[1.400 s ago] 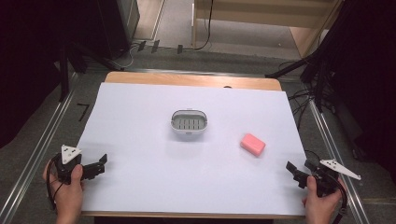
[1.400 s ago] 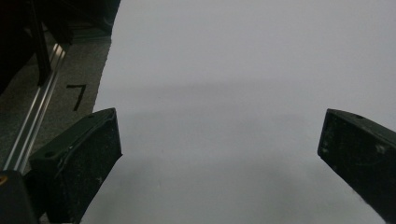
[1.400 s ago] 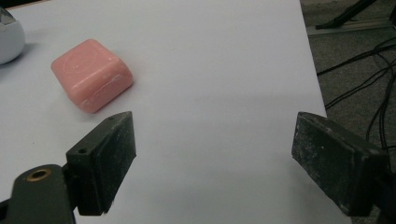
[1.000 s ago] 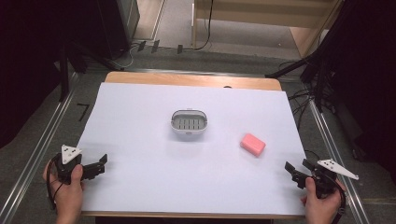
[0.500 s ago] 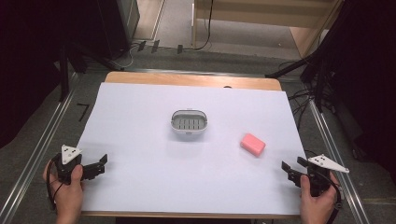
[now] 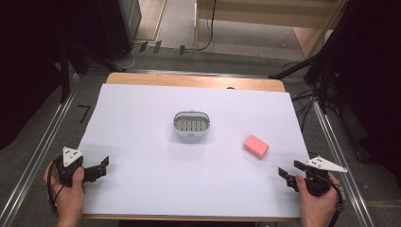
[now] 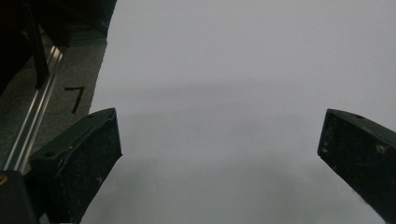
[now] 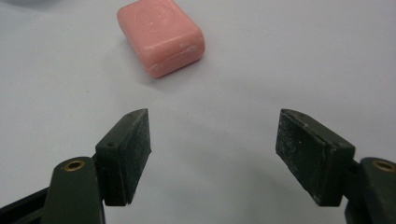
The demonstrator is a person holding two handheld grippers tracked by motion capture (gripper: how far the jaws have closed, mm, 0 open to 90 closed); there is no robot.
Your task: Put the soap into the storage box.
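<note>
A pink bar of soap (image 6: 256,146) lies on the white table cover, right of centre. In the right gripper view the soap (image 8: 161,36) sits a little ahead of the jaws, left of their midline. A small grey soap dish (image 6: 191,124) with a slotted floor stands near the middle of the table. My right gripper (image 6: 290,171) is open near the front right corner, pointing toward the soap, nothing between its jaws (image 8: 212,149). My left gripper (image 6: 103,165) is open at the front left, over bare cover (image 7: 219,140), holding nothing.
The white cover (image 6: 142,118) spans most of the wooden table, whose back edge (image 6: 194,81) shows. Metal rails (image 6: 38,156) run along both sides on the grey floor. Dark equipment and cables stand at the back left and right.
My right gripper has moved slightly left and forward, toward the soap. The left gripper, soap and dish have not moved.
</note>
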